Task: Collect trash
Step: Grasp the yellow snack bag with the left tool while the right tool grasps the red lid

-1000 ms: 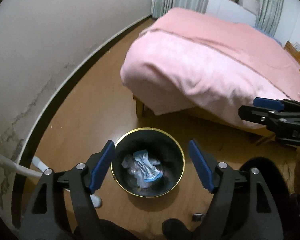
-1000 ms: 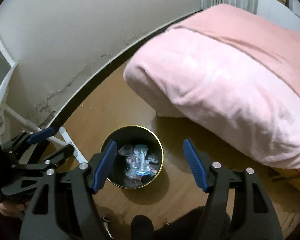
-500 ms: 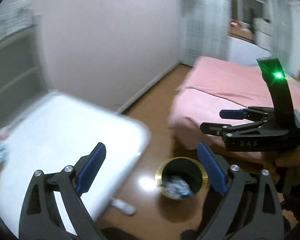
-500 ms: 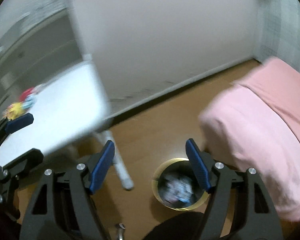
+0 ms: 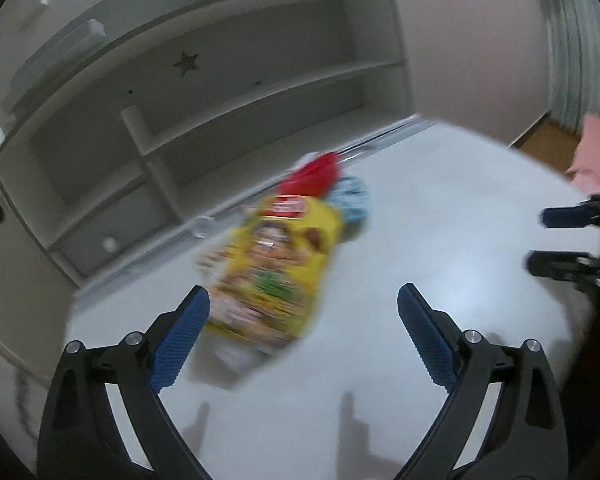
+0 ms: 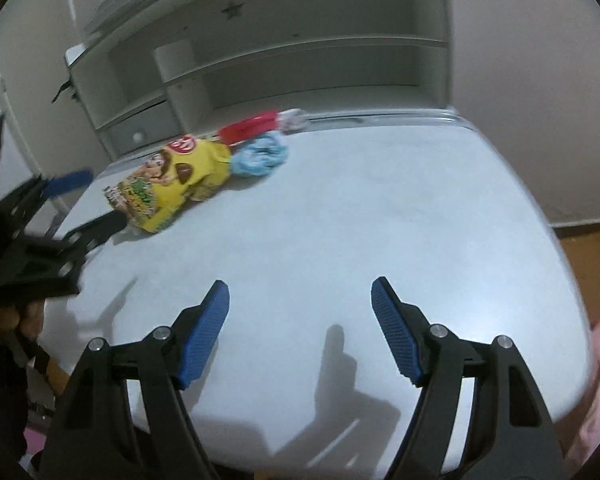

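A yellow snack bag [image 5: 276, 268] [image 6: 172, 180] lies on a white table [image 5: 440, 220] [image 6: 360, 220], blurred in the left wrist view. Behind it lie a red wrapper [image 5: 312, 176] [image 6: 248, 130] and a crumpled light-blue piece [image 5: 350, 196] [image 6: 260, 156]. My left gripper [image 5: 302, 292] [image 6: 88, 200] hovers just short of the yellow bag; its jaws are opening and hold nothing. My right gripper [image 6: 300, 282] [image 5: 540, 240] is open and empty over bare tabletop, to the right of the trash. No bin is in view.
A white shelf unit [image 5: 220, 80] [image 6: 300, 60] with a star cut-out stands against the table's far edge. Pink bedding [image 5: 592, 152] [image 6: 596, 400] shows at the right, with wooden floor [image 6: 592, 256] beyond the table's right edge.
Both grippers swung up and left, away from the black bin on the floor beside the bed, to over the white table. The bin has left both views; the left jaws stand wider.
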Demonstrator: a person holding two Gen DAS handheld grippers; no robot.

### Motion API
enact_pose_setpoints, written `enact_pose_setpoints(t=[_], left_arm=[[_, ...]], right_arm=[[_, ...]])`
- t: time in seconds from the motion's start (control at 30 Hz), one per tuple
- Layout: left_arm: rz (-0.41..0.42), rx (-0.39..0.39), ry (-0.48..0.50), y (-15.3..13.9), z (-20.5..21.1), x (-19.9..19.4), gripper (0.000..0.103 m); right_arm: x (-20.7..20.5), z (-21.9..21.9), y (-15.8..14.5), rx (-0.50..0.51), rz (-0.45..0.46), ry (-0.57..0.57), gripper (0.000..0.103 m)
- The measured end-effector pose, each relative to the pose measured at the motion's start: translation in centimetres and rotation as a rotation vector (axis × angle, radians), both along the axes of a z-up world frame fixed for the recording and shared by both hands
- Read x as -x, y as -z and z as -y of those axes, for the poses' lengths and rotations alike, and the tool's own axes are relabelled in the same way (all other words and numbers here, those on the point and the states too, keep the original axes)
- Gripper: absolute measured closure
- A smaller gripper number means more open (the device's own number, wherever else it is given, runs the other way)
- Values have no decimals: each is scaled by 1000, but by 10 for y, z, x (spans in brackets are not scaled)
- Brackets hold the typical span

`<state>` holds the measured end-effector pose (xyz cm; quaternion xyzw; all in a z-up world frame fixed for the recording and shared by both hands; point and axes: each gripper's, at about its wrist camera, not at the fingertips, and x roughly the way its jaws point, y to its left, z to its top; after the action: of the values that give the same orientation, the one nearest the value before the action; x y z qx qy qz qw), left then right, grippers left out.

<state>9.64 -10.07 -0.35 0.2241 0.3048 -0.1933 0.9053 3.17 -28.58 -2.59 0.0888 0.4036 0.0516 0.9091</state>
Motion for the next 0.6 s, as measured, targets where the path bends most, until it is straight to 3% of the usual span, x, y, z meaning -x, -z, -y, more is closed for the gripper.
enact_pose_setpoints(t=[0.17,0.37,0.53,0.57,0.6], left_arm=[[-14,-104,20,21,19,-53,10],[-44,-129,17,44,30,-82,11],[-41,-88,-2,40,25,-82,37],[-43,-69,-8,34,21,-81,46],[-42,-56,-15,29,18,-79,47]], right_arm=[[-26,-12,8,-3,-21,-22,32],[-47,-12,12,25,-42,-45,32],[-73,-18,8,31,-44,-74,32],[-79,-19,5,30,-44,-83,32],[-87,-21,2,30,-44,-94,32]])
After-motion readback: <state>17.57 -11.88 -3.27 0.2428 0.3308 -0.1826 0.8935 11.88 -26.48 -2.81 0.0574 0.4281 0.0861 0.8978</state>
